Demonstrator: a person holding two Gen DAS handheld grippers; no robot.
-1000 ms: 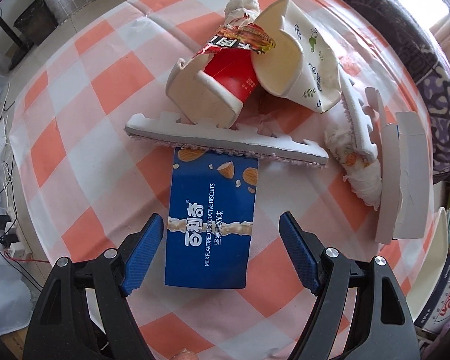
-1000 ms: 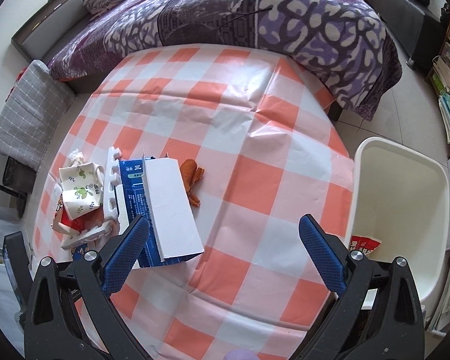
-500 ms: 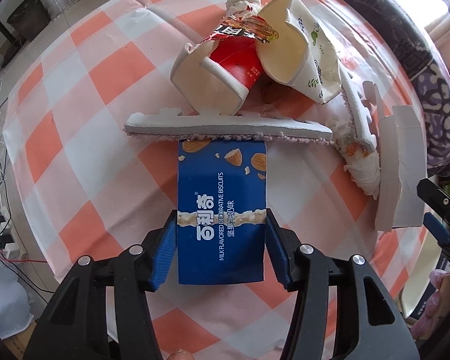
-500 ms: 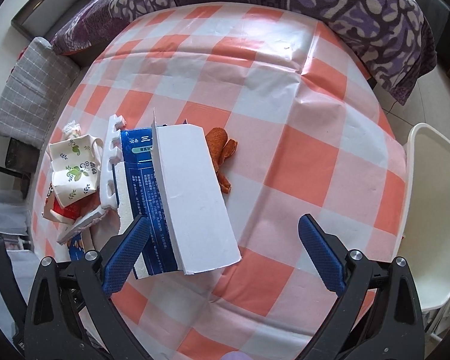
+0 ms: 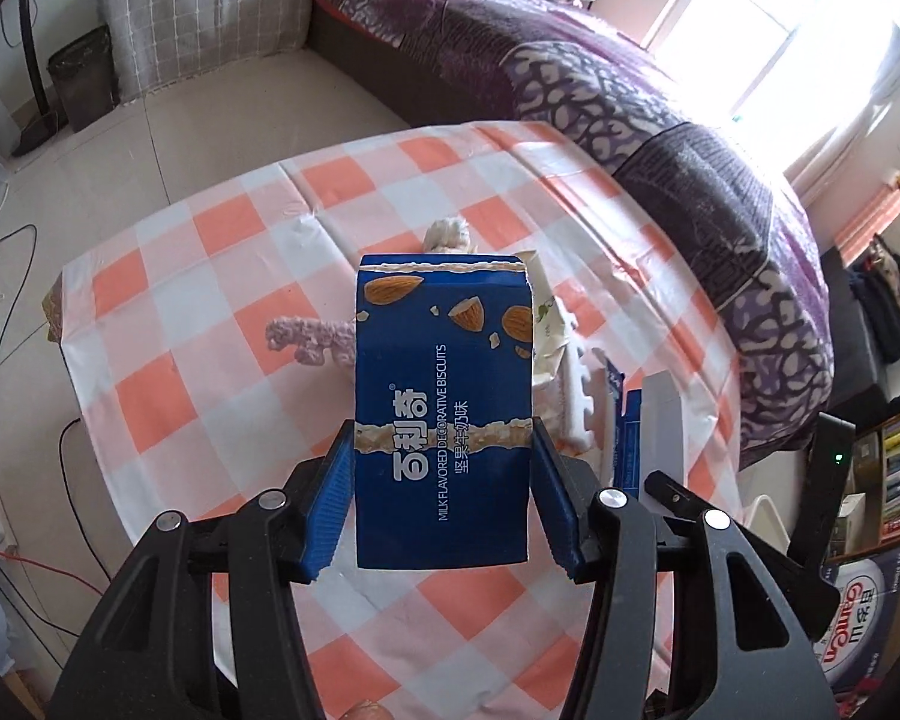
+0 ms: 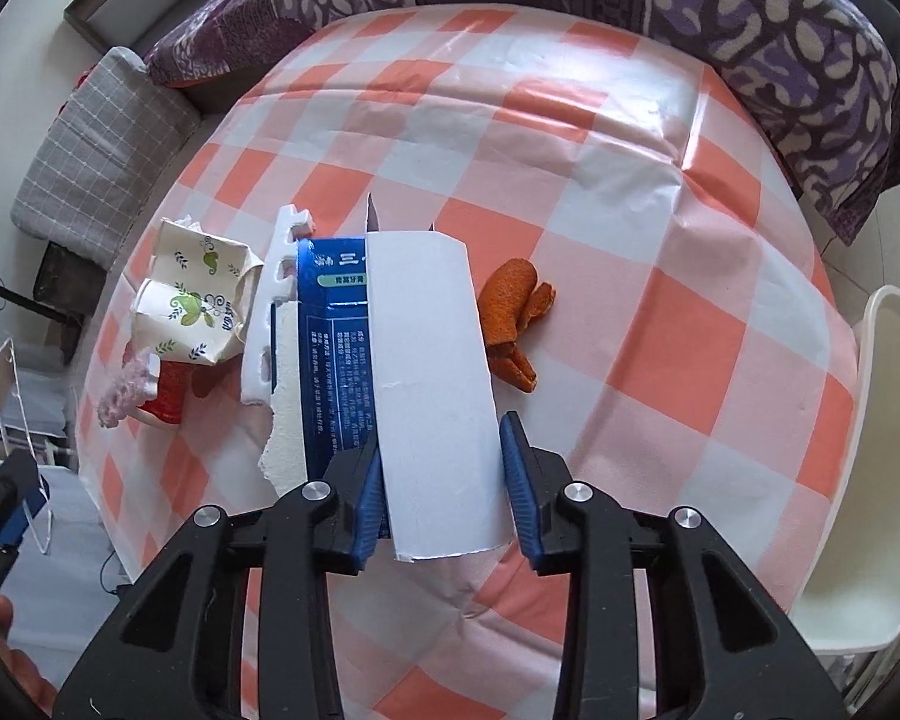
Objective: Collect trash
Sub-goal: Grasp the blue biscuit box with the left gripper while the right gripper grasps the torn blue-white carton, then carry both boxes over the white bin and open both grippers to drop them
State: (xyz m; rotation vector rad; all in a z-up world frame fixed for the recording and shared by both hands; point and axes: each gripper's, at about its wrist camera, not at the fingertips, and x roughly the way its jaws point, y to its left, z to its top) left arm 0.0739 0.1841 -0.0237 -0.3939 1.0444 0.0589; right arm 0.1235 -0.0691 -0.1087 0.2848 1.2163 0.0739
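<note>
Blue biscuit box (image 5: 443,414) sits clamped between my left jaws (image 5: 443,504), their pads pressed flat on its two long sides. A second ago those jaws stood wide over it while it lay flat on the table (image 5: 210,276); half a second ago they had closed on it there. Now it is lifted clear of the checked cloth and tipped up, so the bed (image 5: 660,120) and the window fill the top of my left view where before I saw only table. Behind the box, on the table, the pink foam strip (image 5: 306,339) pokes out on its left and a wad of tissue (image 5: 445,235) shows above its top edge; the rest of the trash pile is mostly hidden.

My right jaws (image 6: 441,501) were fully apart a second ago and half a second ago, above the white carton (image 6: 432,396). Now they are closing, with the carton's near end between them; the pads look to be against its sides, and it lies on the table. From the right view, the patterned paper cup (image 6: 189,306) and white foam piece (image 6: 267,312) lie to the carton's left, and the orange peel (image 6: 510,318) just to its right. The white bin (image 6: 870,480) stands at the table's far right edge.
</note>
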